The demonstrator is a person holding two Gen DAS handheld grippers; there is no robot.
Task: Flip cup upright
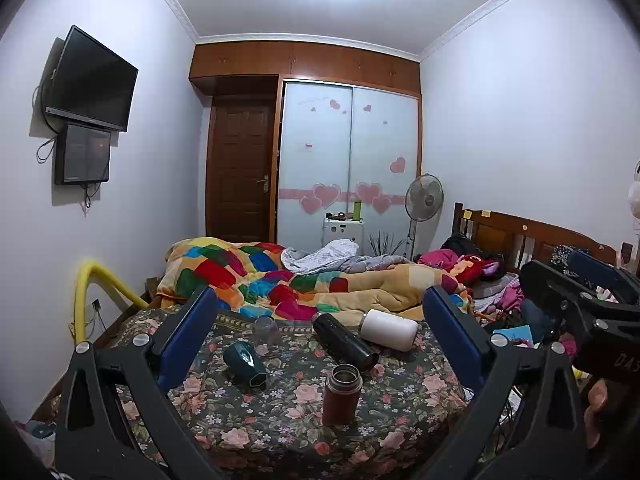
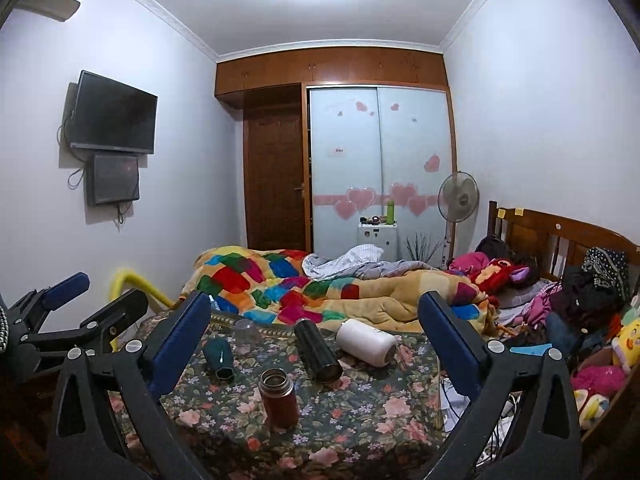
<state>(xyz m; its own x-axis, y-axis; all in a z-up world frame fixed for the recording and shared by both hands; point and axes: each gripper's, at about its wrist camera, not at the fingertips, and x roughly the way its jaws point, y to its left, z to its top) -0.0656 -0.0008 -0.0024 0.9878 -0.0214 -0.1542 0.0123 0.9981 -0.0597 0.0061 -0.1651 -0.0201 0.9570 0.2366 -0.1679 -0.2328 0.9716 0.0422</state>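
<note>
Left view: my left gripper (image 1: 320, 332) is spread wide and empty; at lower centre the red flask (image 1: 341, 399) stands upright, the teal cup (image 1: 245, 366) lies tipped left of it.

Right view: my right gripper (image 2: 316, 332) gapes wide, empty; the teal cup (image 2: 218, 359) lies lower left of centre on the floral cover (image 2: 360, 412).

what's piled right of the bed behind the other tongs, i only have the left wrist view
Observer: The right wrist view shows a yellow plush toy on that heap, which your view cuts off.
Operator: how do my left tongs look from outside
Observer: The left tongs show side-on at the left edge of the right wrist view, jaws apart with nothing between them, in front of the yellow rail.
Operator: anything high on the left wall above the tv
Observer: Yes, part of an air conditioner shows near the ceiling there.
</note>
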